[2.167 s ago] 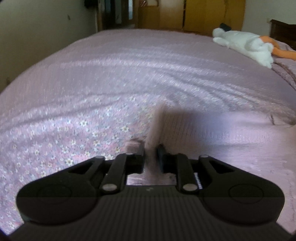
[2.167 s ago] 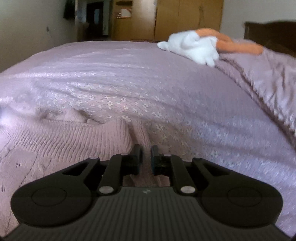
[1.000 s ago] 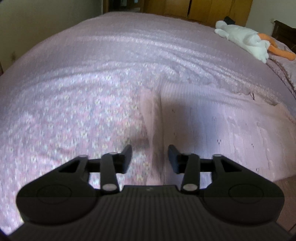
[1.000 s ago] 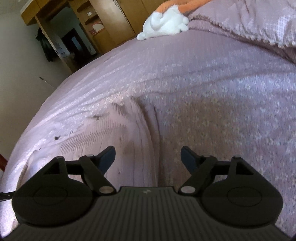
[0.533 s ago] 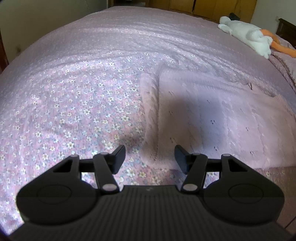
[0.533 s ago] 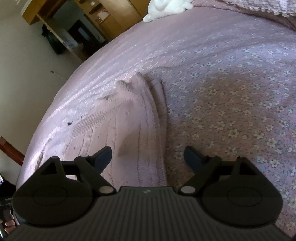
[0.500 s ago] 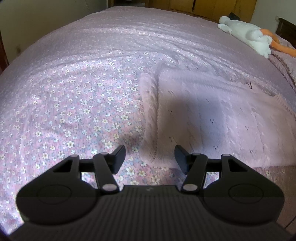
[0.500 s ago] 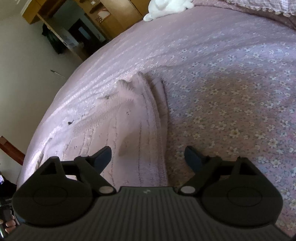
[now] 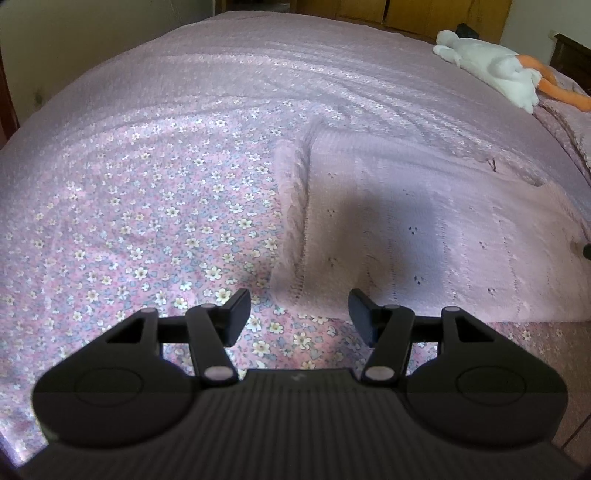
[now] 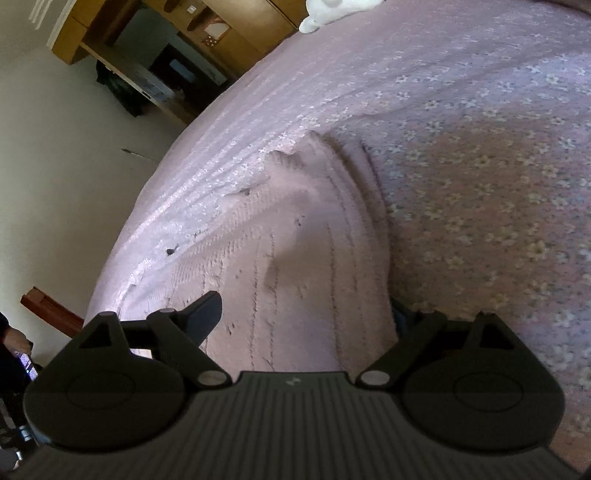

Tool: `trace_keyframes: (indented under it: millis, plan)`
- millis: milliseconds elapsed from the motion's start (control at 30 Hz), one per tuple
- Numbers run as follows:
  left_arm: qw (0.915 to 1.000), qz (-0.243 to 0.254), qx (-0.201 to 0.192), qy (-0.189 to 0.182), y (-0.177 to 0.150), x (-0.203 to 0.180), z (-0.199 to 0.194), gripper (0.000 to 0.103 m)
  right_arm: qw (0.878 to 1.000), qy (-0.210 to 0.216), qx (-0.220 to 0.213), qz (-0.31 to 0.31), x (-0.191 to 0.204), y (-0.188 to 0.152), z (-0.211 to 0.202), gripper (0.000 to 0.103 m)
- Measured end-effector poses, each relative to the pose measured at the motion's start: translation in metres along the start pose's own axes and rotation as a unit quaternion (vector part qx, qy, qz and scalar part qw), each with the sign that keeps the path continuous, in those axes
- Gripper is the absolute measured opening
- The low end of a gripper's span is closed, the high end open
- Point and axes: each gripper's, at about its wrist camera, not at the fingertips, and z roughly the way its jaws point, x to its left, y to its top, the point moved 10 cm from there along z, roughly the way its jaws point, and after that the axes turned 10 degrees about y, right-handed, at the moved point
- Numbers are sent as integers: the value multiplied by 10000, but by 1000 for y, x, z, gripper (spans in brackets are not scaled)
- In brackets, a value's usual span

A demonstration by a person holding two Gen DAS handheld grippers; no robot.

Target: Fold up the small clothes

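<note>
A pale pink knitted garment (image 9: 424, 229) lies flat on the flowered bedspread (image 9: 129, 206), its left edge doubled over in a thick fold. My left gripper (image 9: 299, 314) hovers open just short of the garment's near left corner, holding nothing. In the right wrist view the same knitted garment (image 10: 295, 266) fills the middle, with stacked folds along its right side. My right gripper (image 10: 306, 314) is open wide, straddling the garment's near edge; its right fingertip is partly hidden behind the cloth.
A white and orange plush toy (image 9: 495, 74) lies at the far right of the bed. Wooden wardrobes (image 10: 207, 33) stand beyond the bed. A person's hand holding a phone (image 10: 18, 350) shows at the left edge of the right wrist view.
Both grippers let go of the garment and opened after 2.2 s ago, then drew back. Since 0.5 s ago the right gripper has tilted and come lower over the garment's near edge.
</note>
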Motion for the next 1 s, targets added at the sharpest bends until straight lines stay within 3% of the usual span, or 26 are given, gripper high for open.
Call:
trace_keyframes:
  millis: [200,400,533,900,1000]
  plan:
    - [10000,29,9,11,-1,-2,1,60,9993,228,-142,278,2,5,9,88]
    - [10000,71,34,12,-2,-2,4,60,9980,337,-187,508,-5,6,13,68]
    - [10000,64,61,24,-2,-1,6,60,9974,358,-157,606,-11,5,16,45]
    - [9999,126,83,33,-3,-2,12,60,9973,292,-109,667,-9,5,18,45]
    - [9998,183,86,72,-4,-2,12,60,9986,143,-177,469,-5,4,15,38]
